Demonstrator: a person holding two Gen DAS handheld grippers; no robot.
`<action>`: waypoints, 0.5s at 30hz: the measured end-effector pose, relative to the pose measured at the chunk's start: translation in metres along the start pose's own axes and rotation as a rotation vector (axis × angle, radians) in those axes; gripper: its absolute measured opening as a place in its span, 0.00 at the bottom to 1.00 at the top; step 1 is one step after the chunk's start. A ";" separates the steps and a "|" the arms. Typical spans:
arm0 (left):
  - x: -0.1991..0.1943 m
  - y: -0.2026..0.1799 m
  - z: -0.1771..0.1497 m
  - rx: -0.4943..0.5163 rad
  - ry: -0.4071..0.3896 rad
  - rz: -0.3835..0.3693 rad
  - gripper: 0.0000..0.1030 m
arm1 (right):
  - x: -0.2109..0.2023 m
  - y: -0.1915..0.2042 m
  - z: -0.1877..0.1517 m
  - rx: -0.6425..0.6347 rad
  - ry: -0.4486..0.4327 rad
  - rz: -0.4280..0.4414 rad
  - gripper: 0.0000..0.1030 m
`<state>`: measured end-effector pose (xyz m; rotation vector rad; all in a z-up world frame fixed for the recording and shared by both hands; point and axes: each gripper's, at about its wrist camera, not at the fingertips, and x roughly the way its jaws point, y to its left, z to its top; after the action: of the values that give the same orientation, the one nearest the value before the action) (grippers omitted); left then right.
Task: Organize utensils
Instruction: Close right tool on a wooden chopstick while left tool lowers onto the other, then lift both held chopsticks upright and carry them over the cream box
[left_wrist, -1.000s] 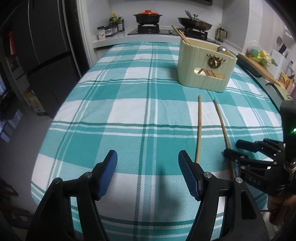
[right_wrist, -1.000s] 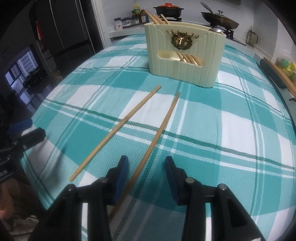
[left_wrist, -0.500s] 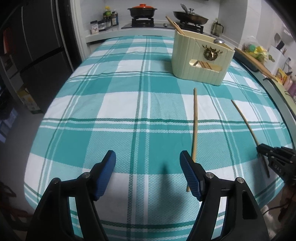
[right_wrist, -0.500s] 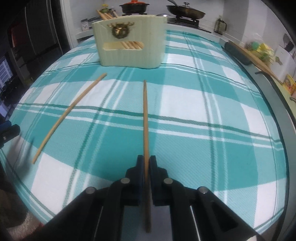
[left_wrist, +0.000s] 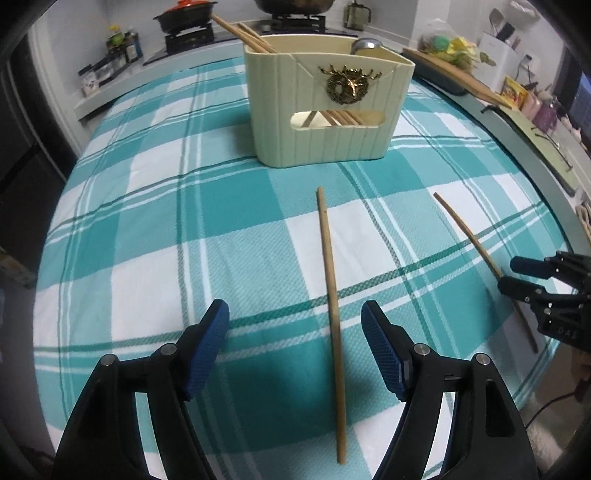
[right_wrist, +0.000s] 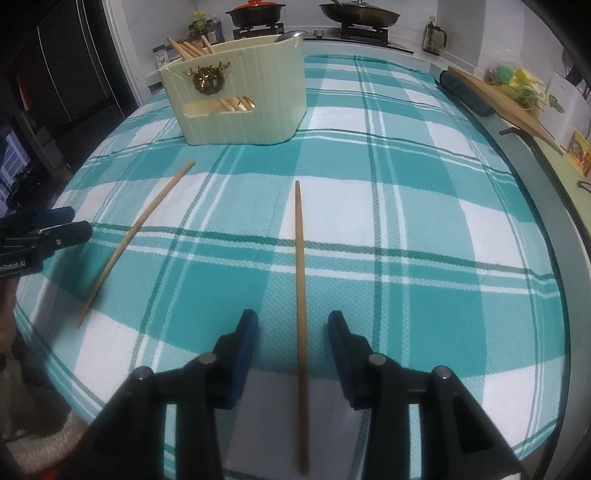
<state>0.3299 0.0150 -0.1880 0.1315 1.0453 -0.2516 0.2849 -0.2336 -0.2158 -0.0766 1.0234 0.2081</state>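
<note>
Teal plaid tablecloth (left_wrist: 147, 229) holds two loose chopsticks; others sit in the cream holder (left_wrist: 325, 110); left gripper (left_wrist: 295, 354) and right gripper (right_wrist: 291, 354) both opening, each straddling one, neither gripped.

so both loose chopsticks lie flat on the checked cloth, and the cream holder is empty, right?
Not empty. The left wrist view shows the cream holder already has chopsticks sticking out. Both loose chopsticks do lie flat on the checked cloth.

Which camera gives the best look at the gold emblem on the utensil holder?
The left wrist view: the gold emblem on the cream utensil holder faces that camera nearly head-on, large and sharp. In the right wrist view the emblem is smaller and seen at an angle, near the holder's left corner.
</note>
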 end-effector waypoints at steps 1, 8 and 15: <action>0.006 0.000 0.005 0.003 0.012 -0.002 0.73 | 0.007 -0.001 0.006 -0.005 0.017 -0.006 0.39; 0.050 -0.002 0.038 0.035 0.104 0.036 0.73 | 0.045 0.001 0.044 -0.068 0.090 -0.029 0.39; 0.068 -0.005 0.052 0.036 0.132 0.041 0.59 | 0.064 0.004 0.080 -0.109 0.097 -0.022 0.06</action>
<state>0.4046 -0.0112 -0.2208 0.2037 1.1678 -0.2272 0.3828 -0.2086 -0.2286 -0.1988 1.1071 0.2419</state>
